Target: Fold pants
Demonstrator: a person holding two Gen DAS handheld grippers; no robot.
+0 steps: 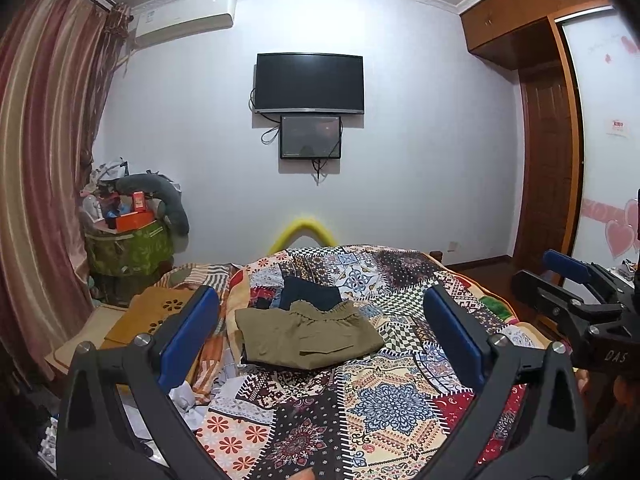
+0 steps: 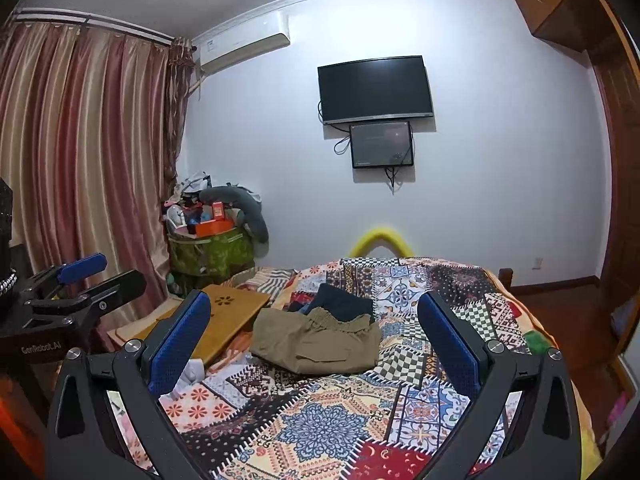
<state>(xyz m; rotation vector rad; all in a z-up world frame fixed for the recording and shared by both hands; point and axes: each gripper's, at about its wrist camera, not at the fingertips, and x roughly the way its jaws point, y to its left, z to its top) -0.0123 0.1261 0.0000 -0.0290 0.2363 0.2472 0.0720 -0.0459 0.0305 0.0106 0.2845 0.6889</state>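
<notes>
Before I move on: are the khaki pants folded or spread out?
Folded: the khaki pants lie as a compact layered rectangle, waistband on top, on the patchwork quilt.

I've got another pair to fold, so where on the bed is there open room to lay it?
The patterned quilt lies bare between the folded olive pants and both open grippers, and rightward to its edge. It is crowded left, by the wooden board and crumpled white bits, and behind, by dark clothes.

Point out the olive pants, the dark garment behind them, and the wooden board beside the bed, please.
olive pants (image 1: 308,336), left wrist view, on the folded front panel.
dark garment (image 1: 310,292), left wrist view, on its top face.
wooden board (image 2: 234,312), right wrist view, on its flat top below the flower cutout.
</notes>
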